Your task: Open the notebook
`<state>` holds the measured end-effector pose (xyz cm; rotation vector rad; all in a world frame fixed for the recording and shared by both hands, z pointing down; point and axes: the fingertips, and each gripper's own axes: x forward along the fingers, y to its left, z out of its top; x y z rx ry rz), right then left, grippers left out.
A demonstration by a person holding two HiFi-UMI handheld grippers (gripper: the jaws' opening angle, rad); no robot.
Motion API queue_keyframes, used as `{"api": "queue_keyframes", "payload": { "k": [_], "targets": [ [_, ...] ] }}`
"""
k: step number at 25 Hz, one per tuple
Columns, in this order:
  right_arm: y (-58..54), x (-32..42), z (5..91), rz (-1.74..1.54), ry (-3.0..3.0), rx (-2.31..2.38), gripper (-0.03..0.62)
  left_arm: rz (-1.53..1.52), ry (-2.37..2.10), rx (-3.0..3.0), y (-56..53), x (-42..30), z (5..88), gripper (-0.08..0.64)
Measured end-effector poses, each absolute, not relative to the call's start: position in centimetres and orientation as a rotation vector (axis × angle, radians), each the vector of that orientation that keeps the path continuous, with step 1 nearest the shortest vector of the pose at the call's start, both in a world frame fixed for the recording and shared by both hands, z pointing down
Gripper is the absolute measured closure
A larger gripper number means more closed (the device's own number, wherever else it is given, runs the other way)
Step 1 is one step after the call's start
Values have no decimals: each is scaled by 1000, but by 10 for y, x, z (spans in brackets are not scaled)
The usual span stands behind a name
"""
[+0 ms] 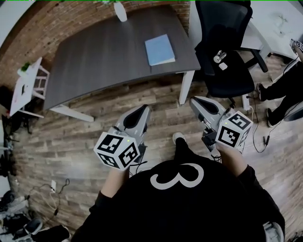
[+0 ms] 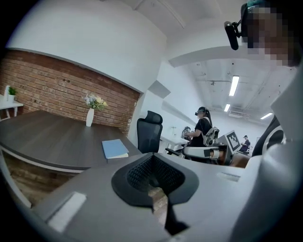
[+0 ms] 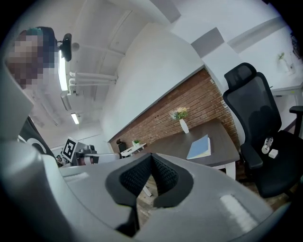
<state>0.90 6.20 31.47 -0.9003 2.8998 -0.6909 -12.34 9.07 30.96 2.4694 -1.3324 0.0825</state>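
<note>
The notebook (image 1: 159, 49) is lying closed, blue cover up, near the front right corner of the dark surface (image 1: 104, 56). A white vase (image 1: 120, 10) with flowers is standing at the surface's far edge, close to the brick wall (image 1: 42, 33). A black chair (image 1: 225, 42) is sitting just beside the surface's right end, with two small objects resting on its seat. On the near side of the surface, over the wood floor (image 1: 94, 123), the person is holding both tongs out in front. The left tongs (image 1: 143, 109) are pressing their pads together with nothing between them. The right tongs (image 1: 194, 100) are likewise pinched narrow and empty. Both are pointing toward the surface, well apart from the notebook.
</note>
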Motion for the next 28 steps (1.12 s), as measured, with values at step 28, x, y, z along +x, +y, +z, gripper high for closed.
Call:
{"api": "queue_keyframes", "payload": {
  "k": [28],
  "targets": [
    [-139, 50, 337, -647, 3081, -794, 591, 498, -1335, 2557, -138, -42, 361, 515]
  ]
}}
